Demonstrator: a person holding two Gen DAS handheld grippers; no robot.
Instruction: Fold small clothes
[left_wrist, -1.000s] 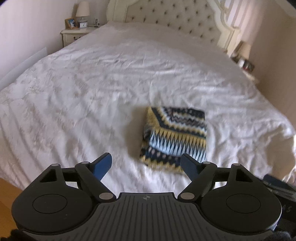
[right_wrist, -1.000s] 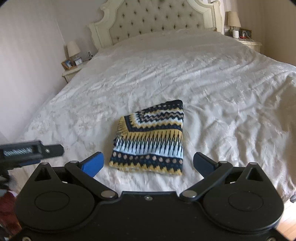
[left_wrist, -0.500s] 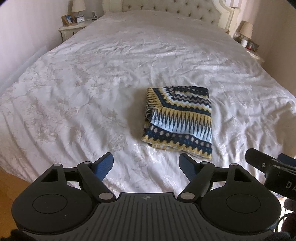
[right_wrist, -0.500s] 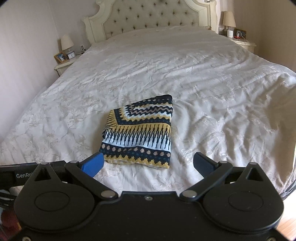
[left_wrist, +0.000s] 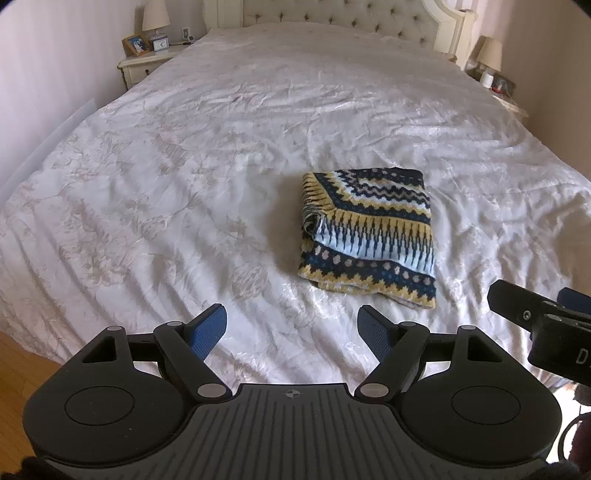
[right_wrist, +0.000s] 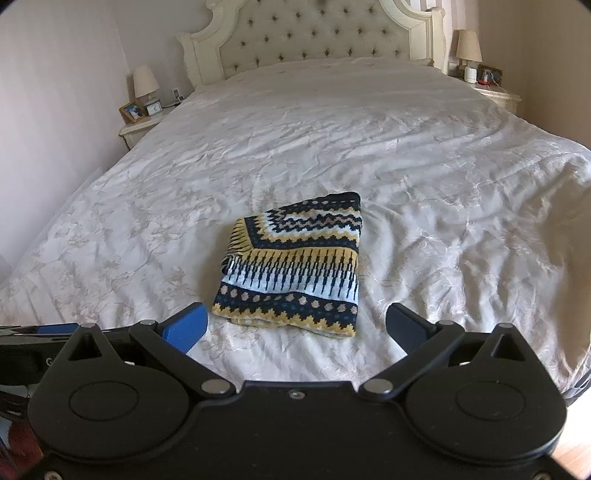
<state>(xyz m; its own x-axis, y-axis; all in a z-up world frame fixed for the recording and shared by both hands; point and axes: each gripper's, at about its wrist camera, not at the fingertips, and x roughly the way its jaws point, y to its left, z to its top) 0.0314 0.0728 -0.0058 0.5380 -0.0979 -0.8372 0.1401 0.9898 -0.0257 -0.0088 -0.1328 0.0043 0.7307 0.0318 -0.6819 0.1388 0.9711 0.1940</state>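
The patterned knit garment (right_wrist: 295, 264) lies folded on the bed (right_wrist: 424, 155), near its foot edge. Both the left hand-held gripper (left_wrist: 293, 328) and right hand-held gripper (right_wrist: 295, 325) have withdrawn, fingers spread, empty. Folding appears complete, though hidden layers cannot be verified.

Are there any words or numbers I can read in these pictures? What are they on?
"D": a white letter on the right gripper's black body at the left wrist view's right edge; the rest is cut off.
"G": a pale letter on the left gripper's body in the right wrist view, mostly hidden.
Bedside clock: face too small to read.
Knitted garment: pattern only, no words.
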